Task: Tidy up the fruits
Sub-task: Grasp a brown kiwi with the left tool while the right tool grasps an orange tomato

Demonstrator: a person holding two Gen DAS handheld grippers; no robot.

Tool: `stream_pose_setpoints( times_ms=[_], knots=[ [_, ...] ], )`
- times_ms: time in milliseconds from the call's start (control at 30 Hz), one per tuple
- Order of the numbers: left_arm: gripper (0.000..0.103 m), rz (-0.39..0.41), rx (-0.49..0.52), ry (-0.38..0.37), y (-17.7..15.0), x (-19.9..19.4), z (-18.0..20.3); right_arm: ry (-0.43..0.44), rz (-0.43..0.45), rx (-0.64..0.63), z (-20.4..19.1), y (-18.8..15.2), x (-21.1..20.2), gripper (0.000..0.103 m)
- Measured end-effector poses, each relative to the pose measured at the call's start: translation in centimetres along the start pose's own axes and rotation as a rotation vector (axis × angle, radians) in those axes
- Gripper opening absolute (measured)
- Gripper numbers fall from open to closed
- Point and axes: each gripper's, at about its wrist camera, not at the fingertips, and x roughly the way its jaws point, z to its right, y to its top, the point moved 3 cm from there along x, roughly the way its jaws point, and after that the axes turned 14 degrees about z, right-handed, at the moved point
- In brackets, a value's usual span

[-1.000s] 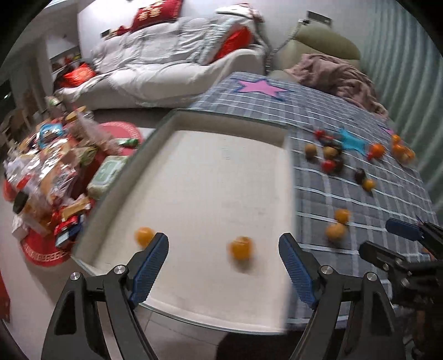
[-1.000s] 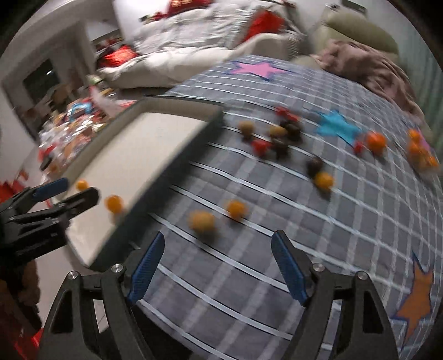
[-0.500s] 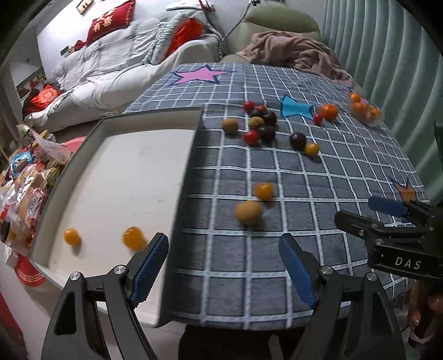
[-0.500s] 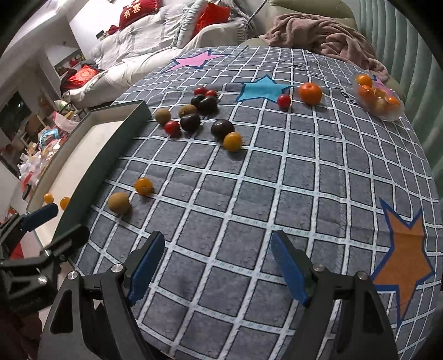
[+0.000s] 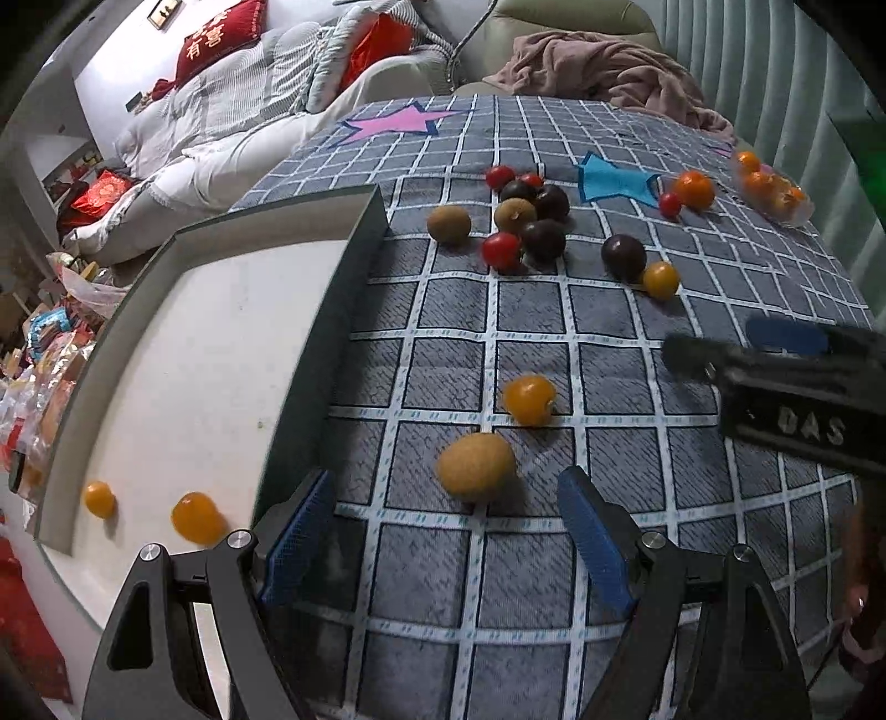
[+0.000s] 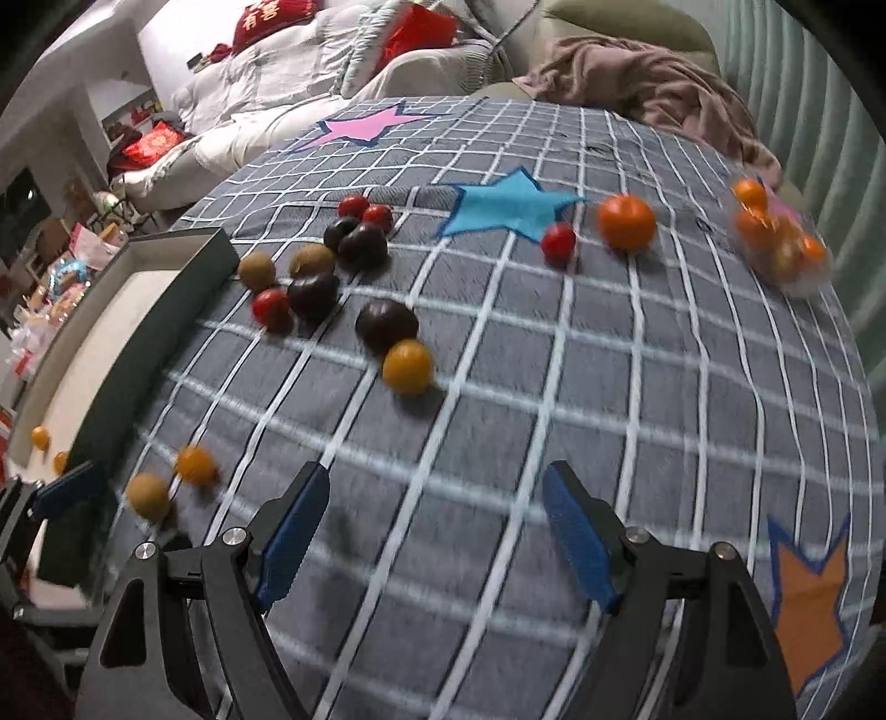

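From the left wrist, the left tool (image 5: 443,545) is hovering spread and empty, just short of a yellowish-brown fruit (image 5: 476,466) on the checked cloth (image 5: 554,315). Two small orange fruits (image 5: 196,516) are lying in the tray (image 5: 354,260); I judge the sorting barely begun.

From the right wrist, the right tool (image 6: 434,529) is also hanging spread, holding nothing. The dark, red and orange fruits (image 6: 386,325) are sitting scattered on the cloth, outside the tray, waiting to be moved.

home living room: sofa (image 5: 266,111) with red cushions (image 5: 219,41), blanket-draped armchair (image 5: 581,50), checked tablecloth (image 5: 526,321).
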Motion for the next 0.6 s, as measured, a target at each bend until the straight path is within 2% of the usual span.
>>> stream_pose_setpoints(
  times_ms=[100, 167, 233, 267, 333, 367, 400, 467, 600],
  knots=[
    [0.083, 0.004, -0.031, -0.006, 0.2, 0.3, -0.3, -0.001, 0.014, -0.024, -0.5, 0.8, 1.0, 0.081],
    [0.083, 0.006, -0.035, 0.0, 0.3, 0.4, -0.3, -0.015, 0.03, -0.058, -1.0, 1.3, 1.4, 0.071],
    [0.078, 0.01, -0.037, -0.004, 0.4, 0.4, -0.3, -0.016, 0.043, -0.086, -1.5, 1.5, 1.6, 0.05],
    [0.073, 0.011, -0.046, -0.015, 0.3, 0.3, -0.3, -0.008, 0.047, -0.09, -1.7, 1.6, 1.6, 0.045],
    [0.067, 0.007, -0.061, -0.028, 0.4, 0.3, -0.2, -0.002, 0.054, -0.099, -2.0, 1.6, 1.5, 0.028],
    [0.062, 0.01, -0.062, -0.025, 0.4, 0.2, -0.1, 0.006, 0.056, -0.098, -2.1, 1.5, 1.4, 0.024],
    [0.049, 0.016, -0.056, -0.02, 0.4, 0.2, -0.1, 0.016, 0.056, -0.09, -2.0, 1.4, 1.3, 0.022],
    [0.03, 0.02, -0.055, -0.039, 0.5, 0.1, 0.1, 0.048, 0.053, -0.061, -1.7, 1.1, 0.8, 0.022],
    [0.029, 0.017, -0.072, -0.062, 0.6, 0.0, -0.2, 0.088, 0.051, -0.003, -1.1, 0.4, -0.4, 0.022]
  ],
)
